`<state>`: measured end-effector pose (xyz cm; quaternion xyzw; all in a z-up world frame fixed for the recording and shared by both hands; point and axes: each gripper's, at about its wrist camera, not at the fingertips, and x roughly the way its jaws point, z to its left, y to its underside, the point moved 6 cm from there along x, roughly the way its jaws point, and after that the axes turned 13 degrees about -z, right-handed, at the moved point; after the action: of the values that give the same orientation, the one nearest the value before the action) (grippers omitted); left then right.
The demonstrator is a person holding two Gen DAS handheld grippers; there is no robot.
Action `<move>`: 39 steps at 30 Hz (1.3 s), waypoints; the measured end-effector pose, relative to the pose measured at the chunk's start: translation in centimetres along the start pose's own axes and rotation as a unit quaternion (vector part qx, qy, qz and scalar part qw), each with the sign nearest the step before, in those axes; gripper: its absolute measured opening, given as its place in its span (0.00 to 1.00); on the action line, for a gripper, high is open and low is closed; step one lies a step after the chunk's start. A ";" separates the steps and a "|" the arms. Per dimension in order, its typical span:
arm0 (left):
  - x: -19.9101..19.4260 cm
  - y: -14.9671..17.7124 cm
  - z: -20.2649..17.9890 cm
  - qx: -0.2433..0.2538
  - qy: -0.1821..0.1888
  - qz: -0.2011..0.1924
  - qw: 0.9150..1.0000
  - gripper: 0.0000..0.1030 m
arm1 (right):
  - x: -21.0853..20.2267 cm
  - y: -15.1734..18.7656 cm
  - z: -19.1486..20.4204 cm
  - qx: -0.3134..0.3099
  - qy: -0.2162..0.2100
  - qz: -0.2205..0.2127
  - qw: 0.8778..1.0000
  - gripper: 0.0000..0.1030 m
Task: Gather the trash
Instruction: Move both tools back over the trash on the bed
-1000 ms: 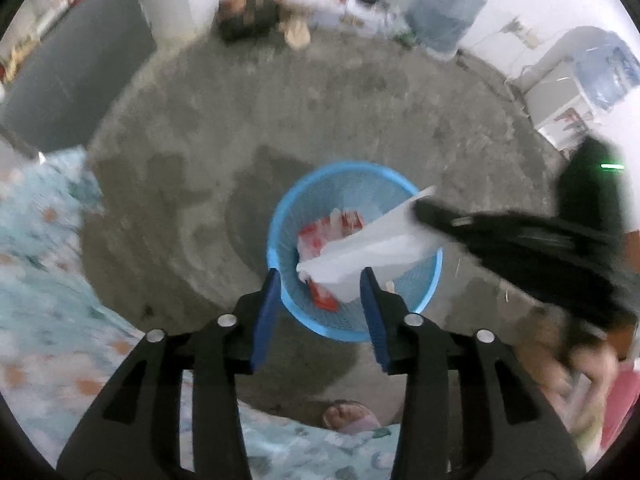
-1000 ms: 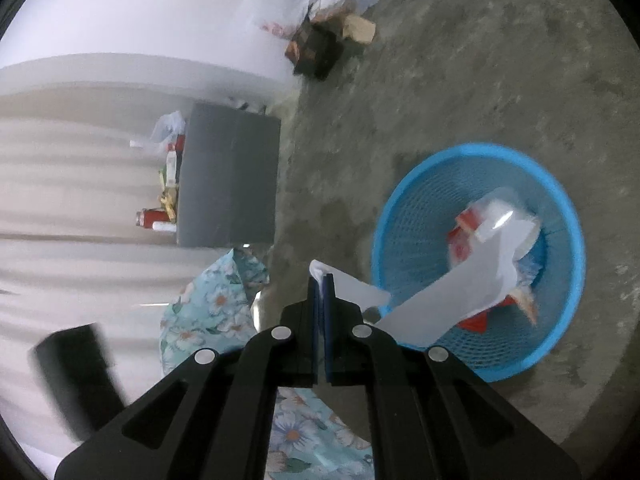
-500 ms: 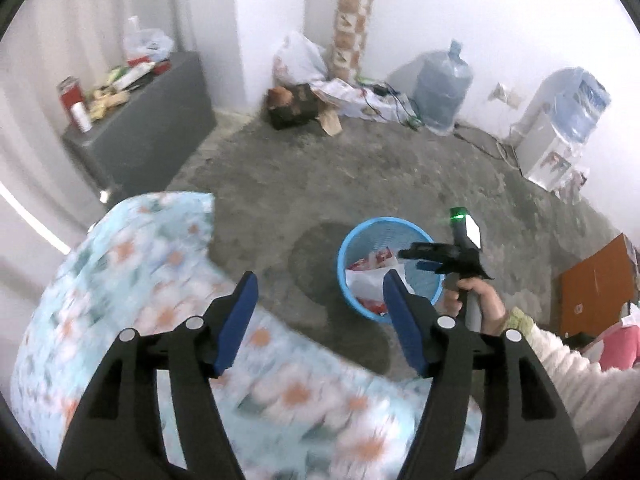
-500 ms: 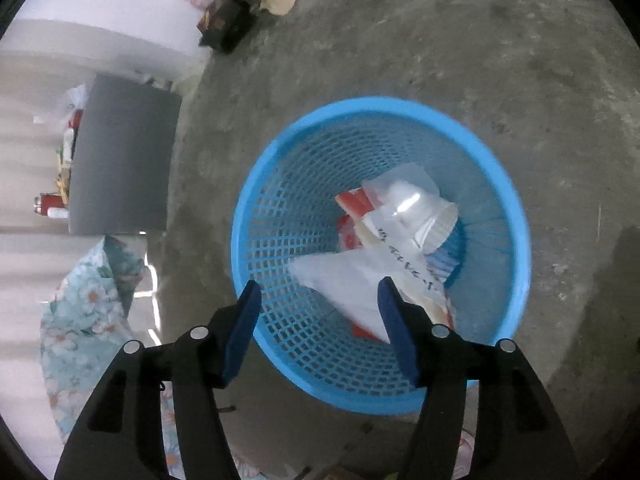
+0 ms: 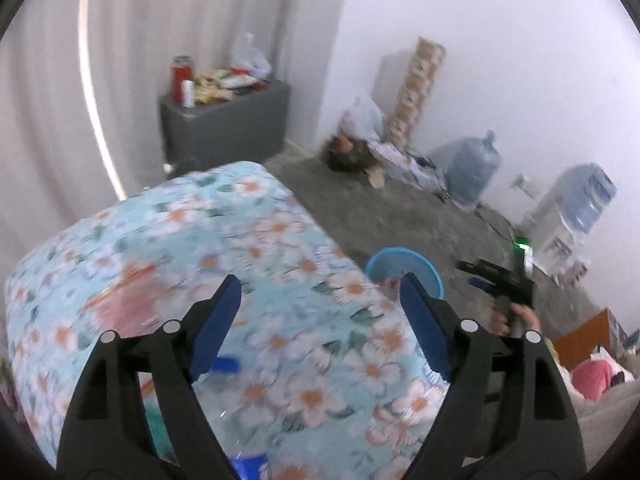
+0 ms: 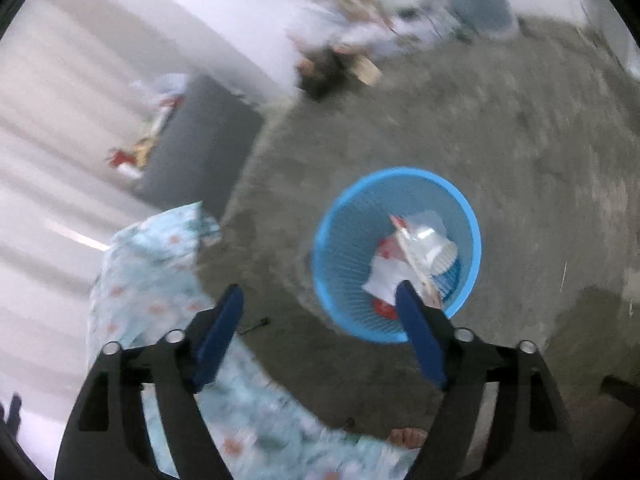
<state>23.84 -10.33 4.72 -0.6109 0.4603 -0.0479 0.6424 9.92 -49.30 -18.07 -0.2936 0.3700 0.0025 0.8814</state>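
A blue mesh basket stands on the concrete floor and holds white paper and red-and-white wrappers. My right gripper is open and empty, above the basket's near left side. My left gripper is open and empty over the floral tablecloth. In the left wrist view the basket's rim shows past the table's edge, with the right gripper to its right. A blurred pink and orange thing and a small blue thing lie on the cloth.
A grey cabinet with cans and packets stands by the curtain. Bags and boxes, a water jug and a water dispenser line the far wall. A bare foot shows by the table's edge.
My right gripper opened, dropped the white paper into the basket and pulled back. My left gripper swung away from the basket and up over the floral table, opening wider.
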 end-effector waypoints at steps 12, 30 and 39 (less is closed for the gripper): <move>-9.1 3.9 2.7 -0.045 -0.047 -0.055 0.996 0.81 | -12.4 2.8 14.5 -0.194 -0.060 -0.055 0.978 0.90; -19.9 10.9 10.0 -0.122 -0.072 -0.122 0.982 0.81 | -26.3 9.1 25.5 -0.391 -0.075 -0.184 0.899 0.94; -19.2 12.6 14.8 -0.125 -0.079 -0.100 0.984 0.81 | -27.9 11.5 25.5 -0.309 -0.120 -0.138 0.933 0.94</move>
<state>16.16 15.81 1.98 -0.7312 0.3467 -0.0053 0.5874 3.75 -20.59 8.40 -0.5974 0.1986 0.0305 0.7764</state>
